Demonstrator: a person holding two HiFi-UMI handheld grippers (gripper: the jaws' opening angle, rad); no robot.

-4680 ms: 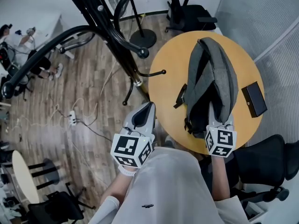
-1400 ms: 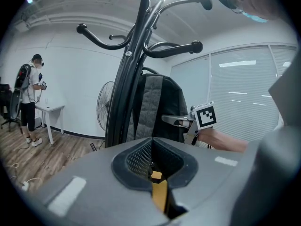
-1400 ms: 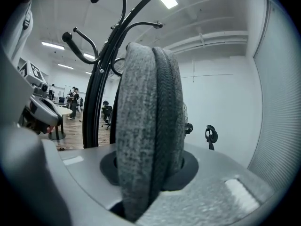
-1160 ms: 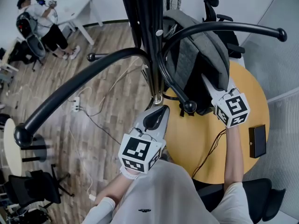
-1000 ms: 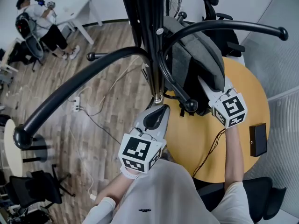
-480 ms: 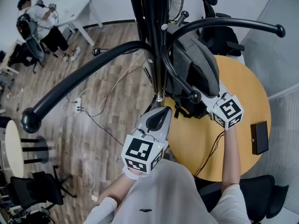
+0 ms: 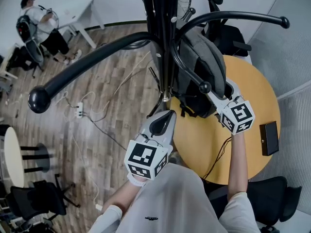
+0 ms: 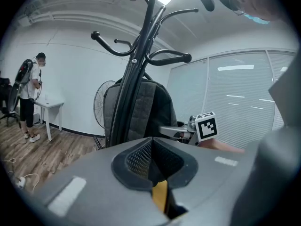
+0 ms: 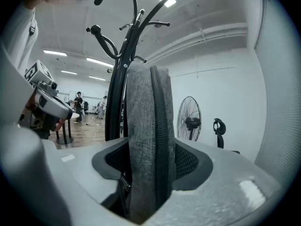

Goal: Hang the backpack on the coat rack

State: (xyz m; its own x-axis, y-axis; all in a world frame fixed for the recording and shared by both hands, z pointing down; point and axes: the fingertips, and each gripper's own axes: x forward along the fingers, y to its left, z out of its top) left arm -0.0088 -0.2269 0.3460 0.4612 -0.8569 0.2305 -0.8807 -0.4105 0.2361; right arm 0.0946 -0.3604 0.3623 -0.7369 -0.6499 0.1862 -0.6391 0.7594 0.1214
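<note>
Backpack [image 7: 209, 67] is hung against the coat rack [image 7: 163, 42] at upper centre of the frame, above the counter [image 7: 252, 96] edge, so the right tool [image 7: 218, 92] is being opened around its grey edge, apparently for release; left tool [image 7: 163, 119] is held closed, empty.

The left grey plastic claw [image 7: 166, 114] points forward, low beside the torso, its jaws closed together on nothing, while the right grey claw [image 7: 217, 96] reaches ahead on an outstretched forearm [image 7: 235, 164] (nearly level), its jaws opening with the grey fabric backpack [image 9: 146, 126] between them.
</note>
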